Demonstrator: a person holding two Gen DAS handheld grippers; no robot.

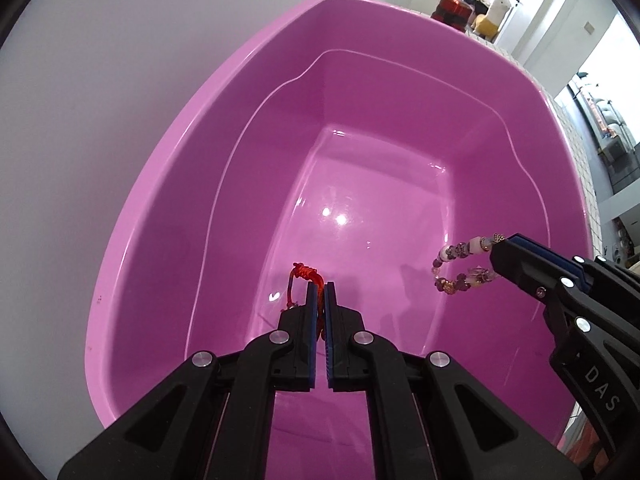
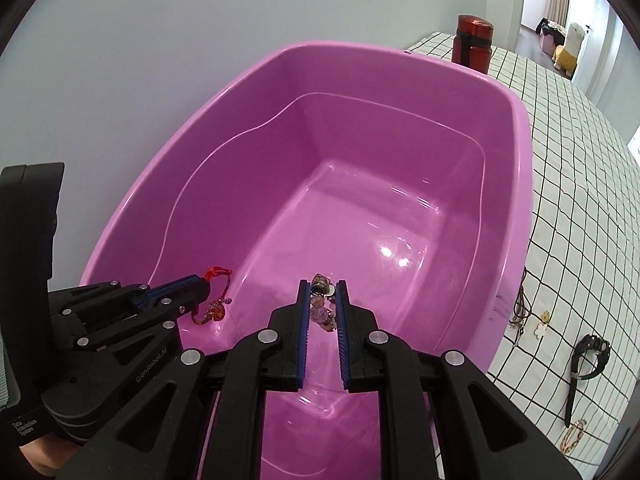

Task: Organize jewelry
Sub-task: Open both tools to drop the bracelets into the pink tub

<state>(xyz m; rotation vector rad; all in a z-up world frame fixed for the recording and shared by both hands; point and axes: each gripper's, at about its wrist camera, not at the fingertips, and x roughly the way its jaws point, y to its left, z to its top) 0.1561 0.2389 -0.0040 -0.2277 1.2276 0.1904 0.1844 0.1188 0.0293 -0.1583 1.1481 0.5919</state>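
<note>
A large pink plastic tub [image 1: 168,184] [image 2: 516,184] fills both views. My left gripper [image 1: 319,286] [image 2: 206,282] is shut on a red cord bracelet [image 1: 305,274] [image 2: 216,304] and holds it inside the tub, above its floor near the front left. My right gripper [image 2: 323,285] [image 1: 500,245] is shut on a beaded bracelet [image 1: 460,268] [image 2: 322,304] with pink, white and purple beads, hanging inside the tub to the right of the left gripper.
The tub stands on a white cloth with a black grid [image 2: 580,184]. On the cloth right of the tub lie a black watch [image 2: 588,360], a flower pendant on a cord [image 2: 540,326] and a gold chain piece [image 2: 572,436]. A red jar [image 2: 472,42] stands behind.
</note>
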